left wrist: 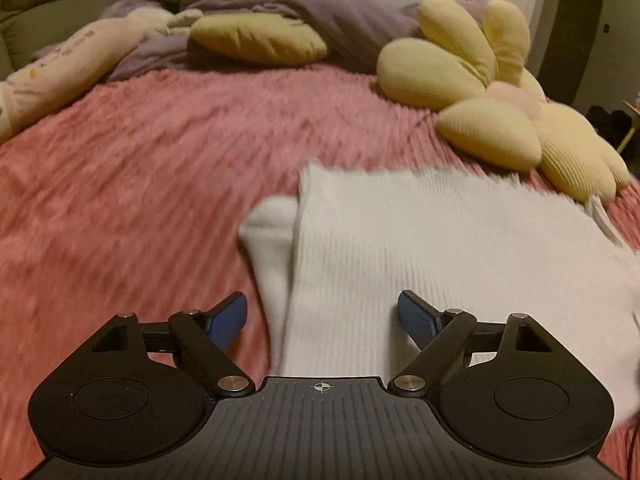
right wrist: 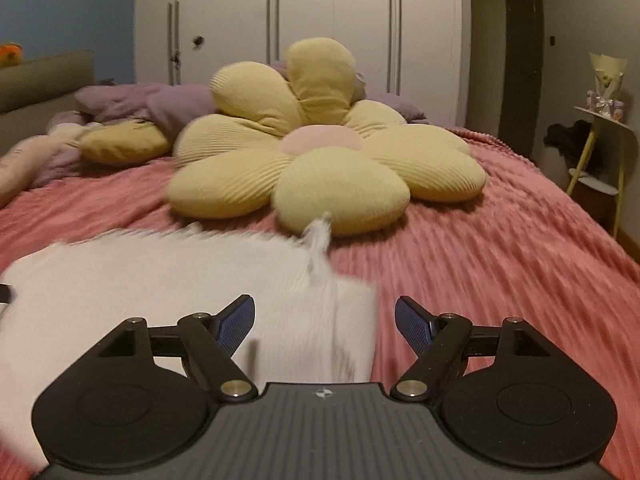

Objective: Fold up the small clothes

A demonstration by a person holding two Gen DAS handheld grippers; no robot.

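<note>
Pink bedspread (left wrist: pixel 140 184); both claws, left (left wrist: pixel 322 316) and right (right wrist: pixel 325 320), low over white garment (left wrist: pixel 400 248), spread wide, gripping nothing.

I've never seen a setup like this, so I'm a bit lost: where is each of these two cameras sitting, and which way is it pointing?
Left wrist view: sits on the left gripper, facing forward over the white garment; its blue fingers show, spread open.
Right wrist view: sits on the right gripper, facing forward over the garment's right edge; its open blue fingers show.
Shared: white garment, flower cushion, pink bedspread, wardrobe.
</note>
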